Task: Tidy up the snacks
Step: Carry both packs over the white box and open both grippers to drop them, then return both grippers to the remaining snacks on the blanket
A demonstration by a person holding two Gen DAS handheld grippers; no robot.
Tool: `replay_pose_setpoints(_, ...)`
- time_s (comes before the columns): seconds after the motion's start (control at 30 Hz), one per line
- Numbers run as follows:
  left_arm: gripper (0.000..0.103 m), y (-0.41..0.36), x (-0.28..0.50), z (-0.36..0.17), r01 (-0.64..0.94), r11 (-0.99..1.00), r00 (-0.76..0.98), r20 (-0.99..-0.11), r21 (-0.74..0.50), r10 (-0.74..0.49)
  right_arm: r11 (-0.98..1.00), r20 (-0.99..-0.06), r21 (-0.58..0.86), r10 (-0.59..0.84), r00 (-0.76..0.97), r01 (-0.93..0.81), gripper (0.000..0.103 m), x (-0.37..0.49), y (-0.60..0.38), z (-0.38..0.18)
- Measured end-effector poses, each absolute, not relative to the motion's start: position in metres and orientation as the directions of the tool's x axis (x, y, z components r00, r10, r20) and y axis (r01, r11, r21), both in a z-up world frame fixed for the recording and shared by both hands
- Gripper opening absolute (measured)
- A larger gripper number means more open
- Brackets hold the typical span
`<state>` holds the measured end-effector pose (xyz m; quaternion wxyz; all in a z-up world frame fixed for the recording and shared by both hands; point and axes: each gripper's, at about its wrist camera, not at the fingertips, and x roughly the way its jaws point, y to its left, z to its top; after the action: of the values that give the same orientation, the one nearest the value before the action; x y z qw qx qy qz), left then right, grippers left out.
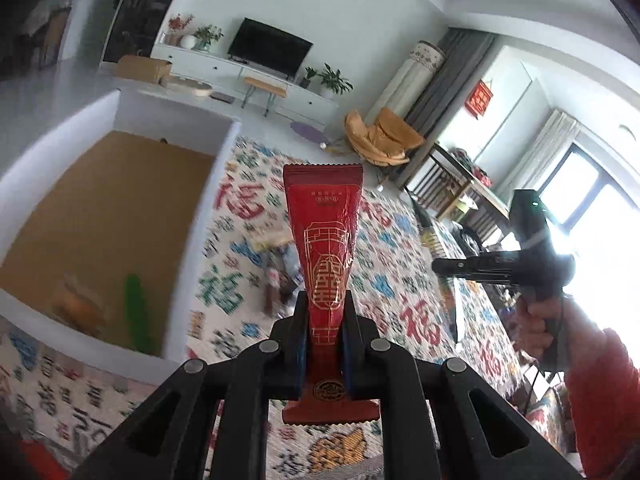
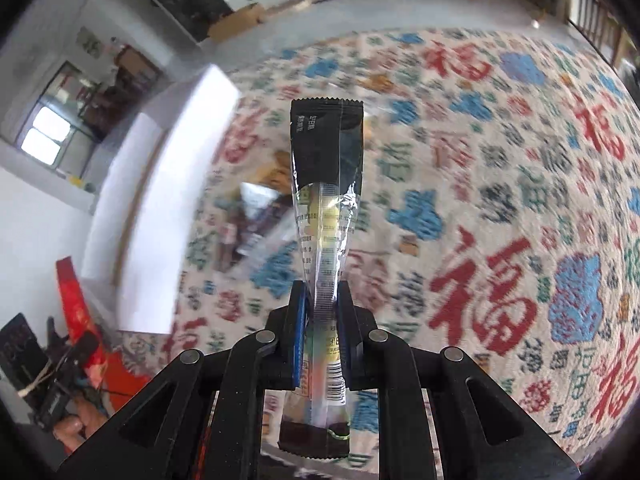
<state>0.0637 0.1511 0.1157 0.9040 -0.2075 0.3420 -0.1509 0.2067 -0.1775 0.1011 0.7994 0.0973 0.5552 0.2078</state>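
- Clamping a red snack packet (image 1: 325, 264), the left gripper (image 1: 324, 320) has both pads pressed on the packet's lower half; the packet stands upright along the fingers, gold line pattern facing the camera, serrated ends above and below the grip.
- Right gripper (image 2: 321, 312) is closed on a black-and-clear snack packet (image 2: 326, 184); yellowish pieces show through the clear middle section, black end farthest from the grip.
- White box (image 1: 120, 216) with brown floor sits on the patterned cloth (image 1: 400, 280), to the left of the red packet. Inside the box: a green item (image 1: 138, 312) and an orange one (image 1: 78, 308), both blurred.
- Loose snack pile (image 1: 280, 268) lies on the cloth just right of the box, behind the red packet; contents too blurred to identify.
- Right gripper is held well to the right of the box, above the cloth.
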Motion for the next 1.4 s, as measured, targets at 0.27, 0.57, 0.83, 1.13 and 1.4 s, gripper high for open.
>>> replay_pose_setpoints(0.27, 0.012, 0.272, 0.089, 0.144, -0.122, 0.949, 0.768, -0.633, -0.290, -0.095, 0.723, -0.671, 0.474, 0.666, 0.324, -0.503, 0.015, 0.207, 0.000, 0.208)
replay_pose_setpoints(0.57, 0.087, 0.310, 0.108, 0.107, -0.304, 0.944, 0.713, -0.688, -0.130, 0.135, 0.681, -0.608, 0.464, 0.710, 0.356, -0.566, 0.060, 0.219, 0.106, 0.194)
replay_pose_setpoints(0.83, 0.091, 0.250, 0.084, 0.096, -0.157, 0.966, 0.754, -0.657, -0.207, -0.018, 0.846, -0.633, 0.100, 0.461, 0.623, -0.525, 0.070, 0.213, -0.007, 0.168)
replay_pose_setpoints(1.13, 0.100, 0.064, 0.077, 0.059, 0.236, 0.943, 0.630, -0.702, -0.234, -0.332, 0.983, -0.800, -0.021, 0.092, 0.593, -0.181, 0.070, 0.198, -0.215, 0.000)
replay_pose_setpoints(1.4, 0.099, 0.014, 0.133, -0.040, 0.118, 0.989, 0.575, -0.806, -0.090, -0.141, 0.996, -0.788, 0.081, 0.094, 0.609, -0.048, 0.069, 0.173, -0.274, -0.037)
